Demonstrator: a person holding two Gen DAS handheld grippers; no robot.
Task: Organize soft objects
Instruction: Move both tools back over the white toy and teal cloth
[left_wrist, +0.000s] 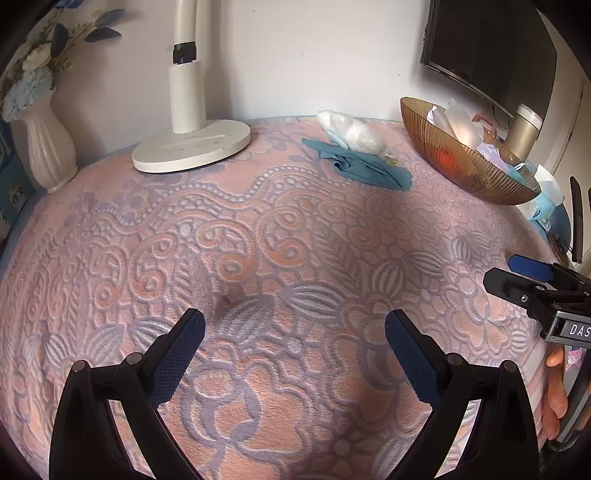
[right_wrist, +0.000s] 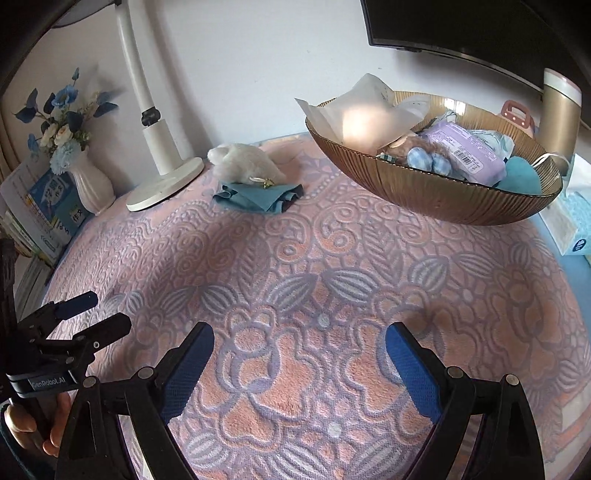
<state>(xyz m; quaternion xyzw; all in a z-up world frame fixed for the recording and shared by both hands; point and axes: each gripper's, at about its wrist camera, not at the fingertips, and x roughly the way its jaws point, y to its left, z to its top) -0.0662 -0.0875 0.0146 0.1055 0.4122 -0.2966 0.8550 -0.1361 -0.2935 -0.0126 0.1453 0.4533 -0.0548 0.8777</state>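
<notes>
Both tools empty and spread wide: left tool (left_wrist: 295, 354), right tool (right_wrist: 300, 365), hovering over bare pink blanket on the desk (right_wrist: 369, 258). Still out: white plush toy (right_wrist: 245, 162) lying on the teal cloth (right_wrist: 258, 197) near the lamp base (right_wrist: 166, 184), well apart from either tool. Amber bowl (right_wrist: 443, 201) already heaped. Likely snags: grabbing plush and cloth together, pinching blanket pile, or overfilling and toppling stuff out.

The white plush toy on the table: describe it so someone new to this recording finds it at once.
Start at the white lamp base at the back of the patterned pink table cover. Between it and the ribbed amber bowl lies a crumpled teal cloth. The white plush toy rests on that cloth's far edge, the only fluffy white thing outside the bowl.
</notes>
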